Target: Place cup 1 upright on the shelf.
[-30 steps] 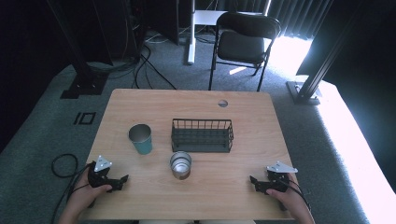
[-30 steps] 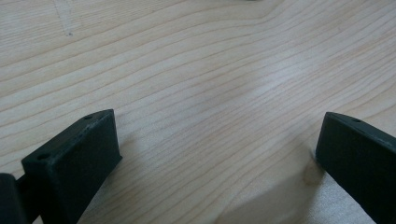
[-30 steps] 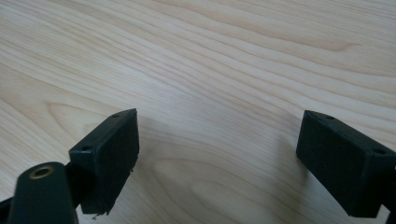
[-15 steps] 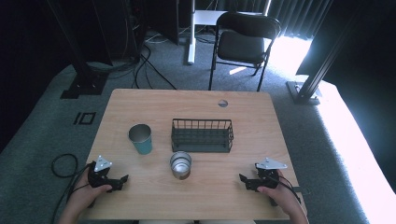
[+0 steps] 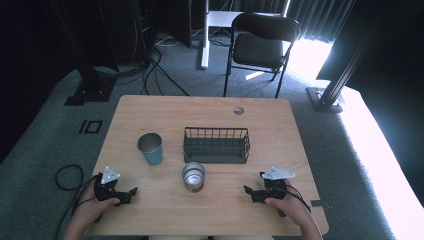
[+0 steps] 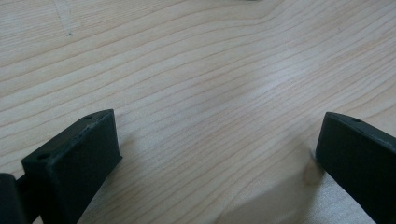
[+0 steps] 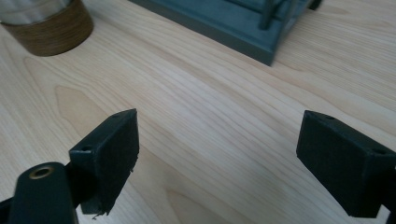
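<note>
The steel cup (image 5: 193, 176) is standing upright in the lower middle of the high view, on the desk (image 5: 280, 125), just in front of the wire basket (image 5: 216, 145) and apart from it. The right gripper (image 5: 251, 192) is lying to the cup's right, in the lower right of that view, and its jaws are pointing leftward toward the cup. The left gripper (image 5: 129, 192) is sitting at the lower left, a little farther from the cup, with its jaws pointing right.

In the right gripper view the cup's base (image 7: 46, 23) is showing at the upper left and the basket's base (image 7: 233, 23) across the top, so the cup is lying ahead and left of that gripper's line. Its jaws are standing wide apart with only bare wood between them. The left gripper (image 6: 215, 154) is likewise spread wide over bare wood, grasping nothing.

A teal cup (image 5: 150, 148) is standing upright to the left of the basket, above the left gripper in the high view. Both hands are resting low at the near edge, forearms coming in from the bottom. The right hand (image 5: 287, 205) looks better placed for the steel cup.
</note>
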{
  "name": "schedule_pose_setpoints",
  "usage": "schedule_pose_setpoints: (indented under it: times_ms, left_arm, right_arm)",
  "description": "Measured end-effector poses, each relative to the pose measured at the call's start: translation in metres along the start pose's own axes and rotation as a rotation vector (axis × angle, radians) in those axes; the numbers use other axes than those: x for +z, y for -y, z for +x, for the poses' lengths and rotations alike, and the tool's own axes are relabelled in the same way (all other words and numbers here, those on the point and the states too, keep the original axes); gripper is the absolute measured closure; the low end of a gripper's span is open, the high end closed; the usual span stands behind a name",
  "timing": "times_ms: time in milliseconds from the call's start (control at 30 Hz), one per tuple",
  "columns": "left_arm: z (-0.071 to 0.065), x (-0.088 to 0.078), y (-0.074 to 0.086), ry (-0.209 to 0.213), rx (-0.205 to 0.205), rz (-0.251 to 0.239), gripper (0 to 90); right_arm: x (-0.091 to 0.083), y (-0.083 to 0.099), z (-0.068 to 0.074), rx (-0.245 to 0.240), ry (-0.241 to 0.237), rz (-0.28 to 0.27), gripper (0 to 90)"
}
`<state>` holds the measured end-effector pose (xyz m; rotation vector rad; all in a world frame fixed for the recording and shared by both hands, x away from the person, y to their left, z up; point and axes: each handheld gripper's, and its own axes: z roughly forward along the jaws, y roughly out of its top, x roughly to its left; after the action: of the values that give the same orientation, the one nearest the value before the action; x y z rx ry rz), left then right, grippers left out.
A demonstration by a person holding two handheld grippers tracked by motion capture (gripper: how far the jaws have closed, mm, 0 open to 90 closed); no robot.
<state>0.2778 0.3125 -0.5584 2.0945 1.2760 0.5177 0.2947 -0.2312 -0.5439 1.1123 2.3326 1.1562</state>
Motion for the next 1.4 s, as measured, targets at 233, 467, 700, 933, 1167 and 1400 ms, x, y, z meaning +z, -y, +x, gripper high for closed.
schedule_pose_setpoints:
  times_ms: [233,467,700,933,1167,1400]
  left_arm:
    - [0.0,0.0,0.0,0.0,0.0,0.0,0.4]
    - [0.0,0.0,0.0,0.0,0.0,0.0,0.4]
    - [0.0,0.0,0.0,0.0,0.0,0.001,0.4]
    - [0.0,0.0,0.0,0.0,0.0,0.001,0.4]
    - [0.0,0.0,0.0,0.0,0.0,0.001,0.4]
    - [0.0,0.0,0.0,0.001,-0.001,0.0,0.4]
  right_arm:
    - [0.011,-0.007,0.011,-0.029,-0.04,-0.007,12.9]
    - [0.021,-0.016,0.023,-0.051,-0.074,-0.015,12.9]
    - [0.031,-0.025,0.035,-0.081,-0.112,-0.025,12.9]
    - [0.041,-0.032,0.047,-0.106,-0.138,-0.028,12.9]
    - [0.052,-0.037,0.062,-0.14,-0.18,-0.024,12.9]
    - [0.063,-0.047,0.077,-0.181,-0.216,-0.055,12.9]
